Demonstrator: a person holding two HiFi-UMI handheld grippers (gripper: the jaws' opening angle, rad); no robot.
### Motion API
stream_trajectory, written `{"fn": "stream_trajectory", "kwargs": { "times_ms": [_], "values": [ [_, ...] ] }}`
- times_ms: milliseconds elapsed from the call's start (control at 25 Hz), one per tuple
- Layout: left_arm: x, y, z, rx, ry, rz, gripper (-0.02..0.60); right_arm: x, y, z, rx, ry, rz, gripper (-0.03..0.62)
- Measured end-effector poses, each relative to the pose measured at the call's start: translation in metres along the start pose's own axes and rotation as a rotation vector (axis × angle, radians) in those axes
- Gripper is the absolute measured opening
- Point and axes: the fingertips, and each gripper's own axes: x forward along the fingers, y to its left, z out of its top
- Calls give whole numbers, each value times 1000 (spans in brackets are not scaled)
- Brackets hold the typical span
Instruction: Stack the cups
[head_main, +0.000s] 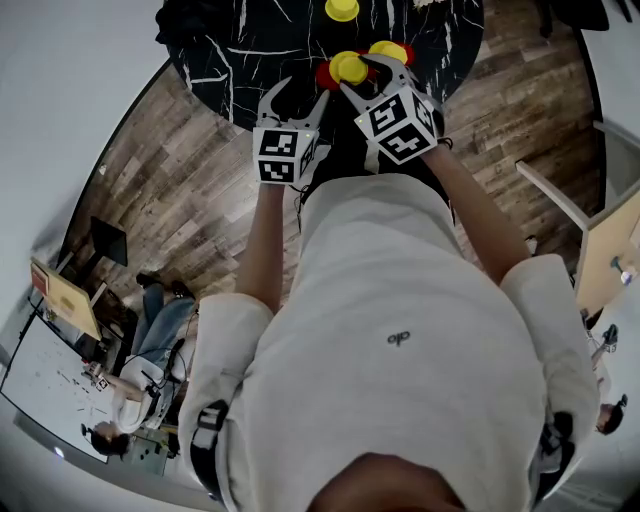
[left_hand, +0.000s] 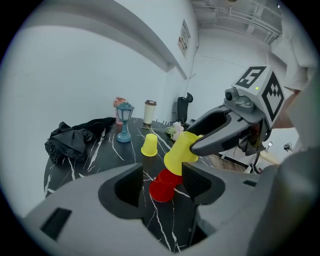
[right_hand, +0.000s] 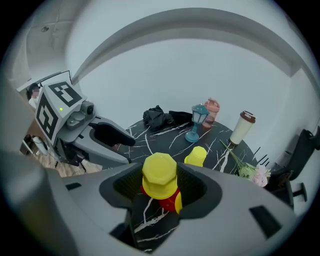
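Observation:
On the black marble table (head_main: 250, 50), my right gripper (head_main: 357, 73) (right_hand: 159, 182) is shut on an upside-down yellow cup (right_hand: 159, 175) (head_main: 349, 67) (left_hand: 179, 152), held tilted just above the red cups (left_hand: 162, 186) (right_hand: 170, 200) that lie on their side. A sliver of another yellow cup (head_main: 388, 50) shows beside the red ones. A further yellow cup (left_hand: 149, 145) (right_hand: 195, 156) (head_main: 342, 10) stands upside-down farther back. My left gripper (head_main: 298, 100) (left_hand: 160, 182) (right_hand: 131, 152) hovers open and empty to the left of the red cups, its pads clear of them.
At the table's far side stand a blue lantern (left_hand: 124, 127), a pink bottle (left_hand: 119, 106), a white tumbler with a brown lid (left_hand: 149, 111) and a small flower bunch (right_hand: 252, 172). A black cloth (left_hand: 75, 135) lies at the far left. Wooden floor (head_main: 180, 200) surrounds the table.

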Motion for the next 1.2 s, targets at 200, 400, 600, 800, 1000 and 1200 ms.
{"fn": "stream_trajectory", "kwargs": {
  "times_ms": [200,400,600,800,1000,1200],
  "values": [
    [0,1,1,1,0,2,244,5,-2,-5,21,6,1,222],
    [0,2,2,-4,-5,-2,244,10,-4,-6,34,14,1,222],
    [0,2,2,-7,-3,1,244,13,-3,-9,31,23,9,222],
    [0,1,0,-9,-1,4,244,13,-2,-13,28,30,15,222],
    [-2,0,-1,-10,-1,13,244,14,-3,-16,25,35,17,223],
    [-4,0,-3,-13,-2,20,244,16,-1,-17,25,39,23,224]
  ]
}}
